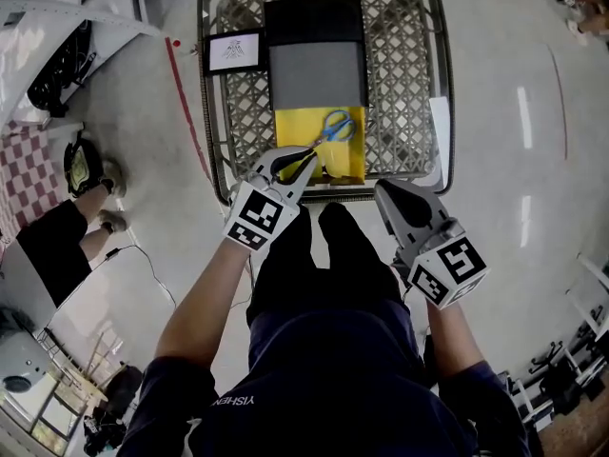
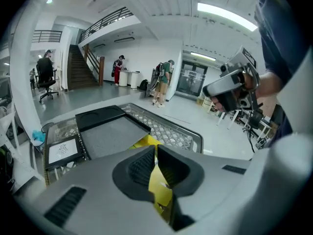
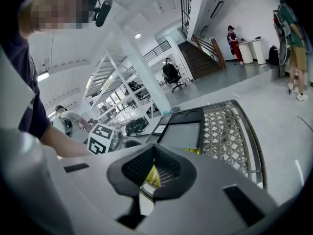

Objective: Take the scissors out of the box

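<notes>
Blue-handled scissors [image 1: 333, 128] lie in a yellow tray [image 1: 295, 127] at the near end of a black box with a grey lid [image 1: 316, 74], inside a wire basket [image 1: 214, 112] on the floor. My left gripper [image 1: 303, 160] hovers over the tray's near left corner, close to the scissor blades, jaws shut with nothing between them. In the left gripper view its jaws [image 2: 155, 148] meet over the yellow tray [image 2: 146, 142]. My right gripper [image 1: 388, 191] hangs just outside the basket's near rim, to the right, and its jaws [image 3: 152, 150] also meet with nothing held.
A small framed card [image 1: 234, 51] leans at the basket's far left corner. Someone's legs and shoes [image 1: 95, 198] are on the floor to the left, beside white shelving [image 1: 38, 36]. Several people stand far back near a staircase [image 2: 80, 70].
</notes>
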Demonstrator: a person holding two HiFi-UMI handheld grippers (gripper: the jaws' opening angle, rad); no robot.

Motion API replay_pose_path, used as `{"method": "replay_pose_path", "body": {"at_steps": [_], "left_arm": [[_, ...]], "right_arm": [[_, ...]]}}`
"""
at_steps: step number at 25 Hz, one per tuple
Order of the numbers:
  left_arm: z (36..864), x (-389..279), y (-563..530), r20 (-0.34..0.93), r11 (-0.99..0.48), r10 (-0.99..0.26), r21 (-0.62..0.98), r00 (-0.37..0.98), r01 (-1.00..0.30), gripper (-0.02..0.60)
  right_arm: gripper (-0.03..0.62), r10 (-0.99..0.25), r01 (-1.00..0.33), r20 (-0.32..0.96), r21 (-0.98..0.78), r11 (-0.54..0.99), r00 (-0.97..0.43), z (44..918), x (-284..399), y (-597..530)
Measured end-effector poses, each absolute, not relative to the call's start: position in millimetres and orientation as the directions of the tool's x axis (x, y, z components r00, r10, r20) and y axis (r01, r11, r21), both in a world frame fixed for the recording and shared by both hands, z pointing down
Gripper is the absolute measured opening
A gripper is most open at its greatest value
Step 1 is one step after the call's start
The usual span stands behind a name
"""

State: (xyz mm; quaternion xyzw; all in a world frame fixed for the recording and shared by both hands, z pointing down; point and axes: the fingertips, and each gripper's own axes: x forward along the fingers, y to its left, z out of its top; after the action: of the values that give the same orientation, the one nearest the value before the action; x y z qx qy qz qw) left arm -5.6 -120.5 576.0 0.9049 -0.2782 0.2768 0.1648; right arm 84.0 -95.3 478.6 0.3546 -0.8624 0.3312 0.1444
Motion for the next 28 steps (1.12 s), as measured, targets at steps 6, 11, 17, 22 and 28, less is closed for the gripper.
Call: {"method": "replay_pose_path", "body": {"at_steps": [6,11,17,22,28], "left_arm": [[617,-5,-121,0.668,-0.805,-0.348,0.147,0.658,-0.575,0.029],[639,-3,-125,0.719,-0.817,-0.304,0.14,0.625,-0.559,0.043],[664,0,-126,0.785,-0.841,-0.24,0.126,0.571,-0.526,0.08],[684,1,-123,0.841,-0.849,-0.174,0.136,0.512,-0.511,0.109],[700,3,-121,0.892,-0.854,-0.12,0.131,0.436,-0.504,0.132]], "right_arm": [[0.018,-0.509,-0.715,0.502,-0.482,0.507,-0.7,491,83,-94],[0.018,-0.503,-0.715,0.509,-0.489,0.499,-0.699,498,83,-98],[0.018,-0.491,-0.715,0.52,-0.496,0.492,-0.699,506,86,-102],[0.018,-0.478,-0.713,0.53,-0.506,0.485,-0.701,513,90,-103],[0.018,-0.467,-0.709,0.534,-0.514,0.482,-0.705,518,92,-104]]}}
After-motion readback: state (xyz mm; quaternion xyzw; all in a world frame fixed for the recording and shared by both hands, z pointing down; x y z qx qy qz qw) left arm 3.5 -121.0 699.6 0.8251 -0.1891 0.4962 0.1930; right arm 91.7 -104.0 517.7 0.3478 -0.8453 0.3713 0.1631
